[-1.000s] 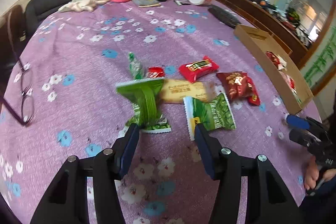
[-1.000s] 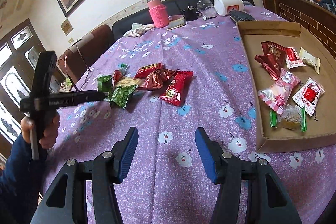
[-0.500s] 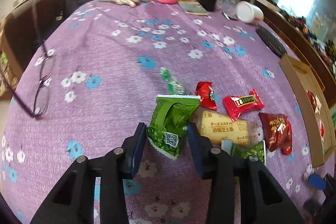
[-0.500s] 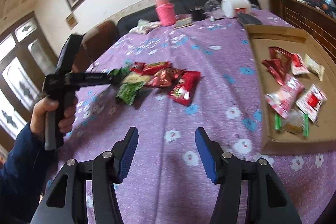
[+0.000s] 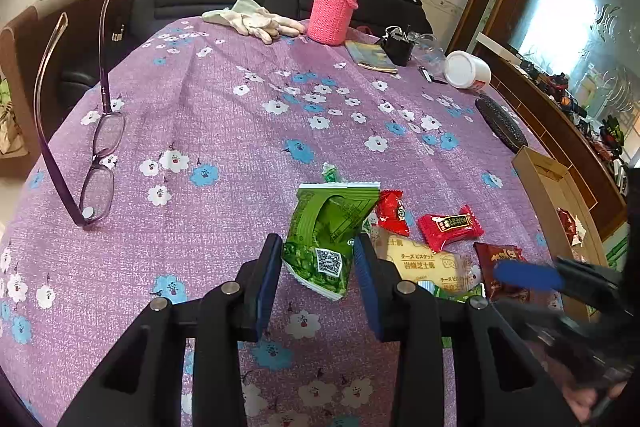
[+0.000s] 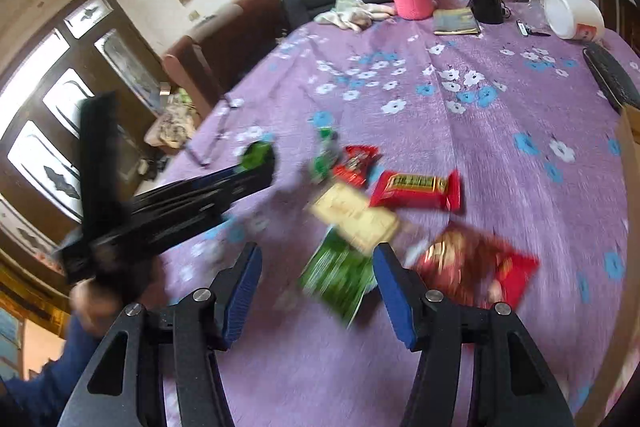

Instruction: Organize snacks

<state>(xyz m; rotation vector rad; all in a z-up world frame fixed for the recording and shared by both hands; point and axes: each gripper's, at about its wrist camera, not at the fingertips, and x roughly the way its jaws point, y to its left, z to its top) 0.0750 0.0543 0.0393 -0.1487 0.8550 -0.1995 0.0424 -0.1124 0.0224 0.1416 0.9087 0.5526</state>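
My left gripper (image 5: 316, 267) is shut on a green snack packet (image 5: 328, 227) and holds it above the purple flowered tablecloth (image 5: 224, 131). Beside it lie a small red candy (image 5: 392, 213), a red wrapped bar (image 5: 450, 227), a yellow biscuit pack (image 5: 424, 261) and a dark red packet (image 5: 500, 267). My right gripper (image 6: 316, 283) is open and empty, low over a second green packet (image 6: 340, 275), with the biscuit pack (image 6: 356, 217), the red bar (image 6: 416, 187) and the dark red packet (image 6: 476, 267) close ahead. The cardboard tray (image 5: 548, 187) holding snacks sits at the right.
Purple glasses (image 5: 96, 155) lie at the left. At the far end stand a pink flask (image 5: 334, 7), white gloves (image 5: 252, 21), a booklet (image 5: 372, 57), a black case (image 5: 398, 47) and a white tub (image 5: 466, 69). A dark keyboard (image 5: 500, 123) lies at the right edge.
My left gripper closed on the green packet and lifted it. My right gripper swung left and down toward the snack pile; its view is blurred with motion.
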